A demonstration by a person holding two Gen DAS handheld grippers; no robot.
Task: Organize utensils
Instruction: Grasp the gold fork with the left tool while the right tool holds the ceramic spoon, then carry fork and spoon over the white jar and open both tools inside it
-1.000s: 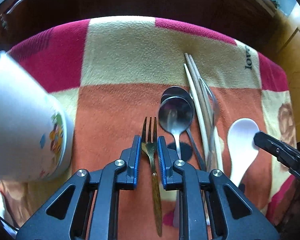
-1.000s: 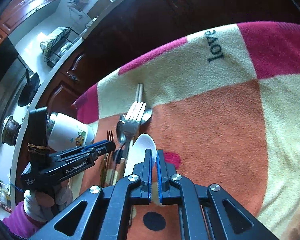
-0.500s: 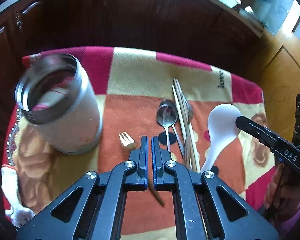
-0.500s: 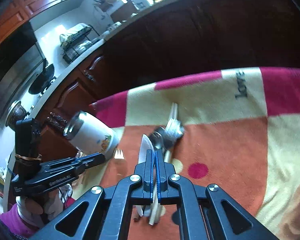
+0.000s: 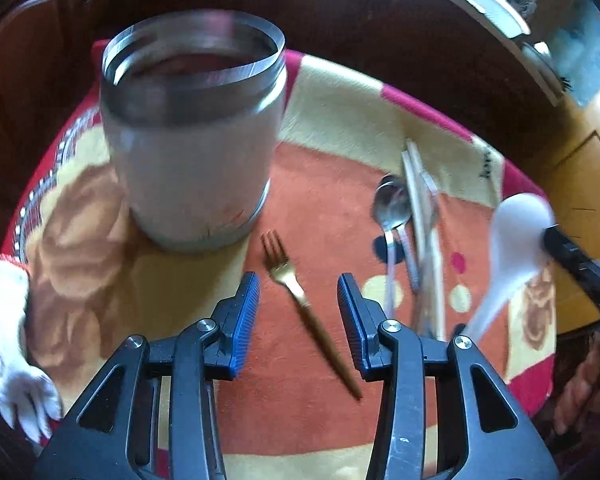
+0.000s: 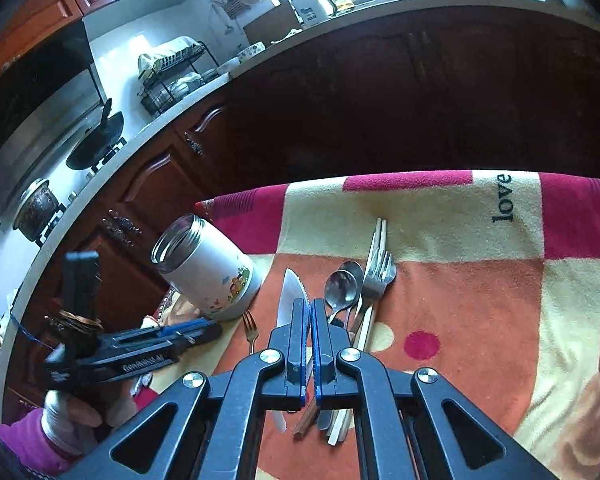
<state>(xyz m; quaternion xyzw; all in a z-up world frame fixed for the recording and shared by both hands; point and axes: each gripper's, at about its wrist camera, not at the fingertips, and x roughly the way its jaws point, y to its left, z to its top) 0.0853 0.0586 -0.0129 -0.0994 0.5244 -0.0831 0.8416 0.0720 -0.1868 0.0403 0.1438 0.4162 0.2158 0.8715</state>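
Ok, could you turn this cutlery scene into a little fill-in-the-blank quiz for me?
1. The left gripper has its jaws ___ above the gold fork.
2. The right gripper is ___ on the white spoon.
3. The white jar stands upright with no ___ on it.
4. The blanket bears the printed word ___.

Missing words: open; shut; lid; love.

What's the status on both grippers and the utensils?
Left gripper open, empty, above gold fork lying on blanket. Right gripper shut on white spoon, lifted. Open steel jar upright, nothing blocking it.
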